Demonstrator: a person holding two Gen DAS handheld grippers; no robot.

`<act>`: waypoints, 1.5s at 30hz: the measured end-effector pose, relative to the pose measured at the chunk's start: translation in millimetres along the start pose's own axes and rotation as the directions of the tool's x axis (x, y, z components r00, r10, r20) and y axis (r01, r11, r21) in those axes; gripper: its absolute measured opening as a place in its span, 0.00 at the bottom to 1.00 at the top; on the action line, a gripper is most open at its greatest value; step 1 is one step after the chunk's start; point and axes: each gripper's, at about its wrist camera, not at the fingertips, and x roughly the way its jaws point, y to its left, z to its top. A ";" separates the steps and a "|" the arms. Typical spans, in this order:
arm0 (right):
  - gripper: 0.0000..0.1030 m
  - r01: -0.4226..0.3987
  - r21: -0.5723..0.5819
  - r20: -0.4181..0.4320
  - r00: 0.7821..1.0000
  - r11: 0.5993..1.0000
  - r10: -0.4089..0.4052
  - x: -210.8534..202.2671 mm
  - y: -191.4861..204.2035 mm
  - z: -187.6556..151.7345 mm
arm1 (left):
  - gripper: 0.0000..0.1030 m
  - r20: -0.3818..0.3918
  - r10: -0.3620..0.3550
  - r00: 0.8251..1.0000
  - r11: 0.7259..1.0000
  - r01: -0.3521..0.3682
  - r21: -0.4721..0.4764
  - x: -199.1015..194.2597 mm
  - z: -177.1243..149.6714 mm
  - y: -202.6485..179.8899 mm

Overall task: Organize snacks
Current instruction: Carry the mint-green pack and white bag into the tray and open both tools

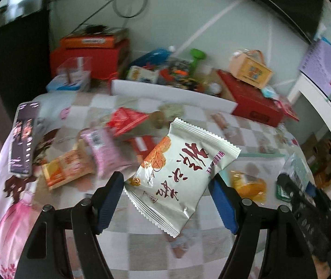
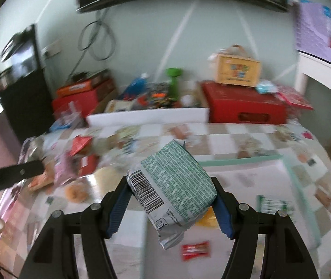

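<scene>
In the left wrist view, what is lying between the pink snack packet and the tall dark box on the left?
An orange snack packet lies between the pink snack packet and the tall dark box, low in the gap, on the checked cloth.

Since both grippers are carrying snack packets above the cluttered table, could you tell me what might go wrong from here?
1. The left gripper pinches the white packet only by its side edges, tilted, so it may slip or twist out.
2. The right gripper squeezes the green packet across its puffed body; it may crush the contents.
3. The right wrist view is motion-blurred, so a drop could land among the loose snacks rather than in the teal-rimmed tray.
</scene>
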 end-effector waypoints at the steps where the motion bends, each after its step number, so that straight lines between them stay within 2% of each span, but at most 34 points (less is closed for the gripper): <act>1: 0.67 0.028 0.012 0.008 1.000 1.000 -0.028 -2.6 -10.4 1.5 | 0.74 -0.001 -0.012 1.000 1.000 0.012 0.018 1.8 -0.5 -9.3; 5: 0.67 0.102 0.075 0.022 0.994 0.992 -0.104 -9.7 -47.7 4.9 | 0.74 -0.013 -0.049 0.999 0.995 0.050 0.088 9.9 -1.3 -43.8; 9: 0.67 0.141 0.132 0.018 0.989 0.981 -0.144 -7.5 -75.4 6.1 | 0.74 -0.033 -0.067 0.997 0.987 0.071 0.142 23.9 -4.6 -72.2; 18: 0.67 0.155 0.202 -0.054 0.988 0.967 -0.147 30.2 -110.2 2.8 | 0.74 -0.116 -0.092 0.989 0.954 0.121 0.274 69.7 -6.0 -140.4; 26: 0.67 0.190 0.280 -0.088 0.981 0.941 -0.172 39.3 -143.6 -4.9 | 0.74 -0.166 -0.075 0.983 0.922 0.132 0.363 108.0 -1.8 -191.6; 36: 0.67 0.211 0.354 -0.124 0.976 0.911 -0.178 45.5 -169.4 -11.8 | 0.75 -0.203 -0.063 0.977 0.903 0.142 0.405 133.3 -3.1 -227.1; 45: 0.68 0.202 0.362 -0.128 0.978 0.910 -0.167 46.8 -171.0 -12.0 | 0.76 -0.201 -0.036 0.979 0.898 0.120 0.423 128.6 -7.0 -232.0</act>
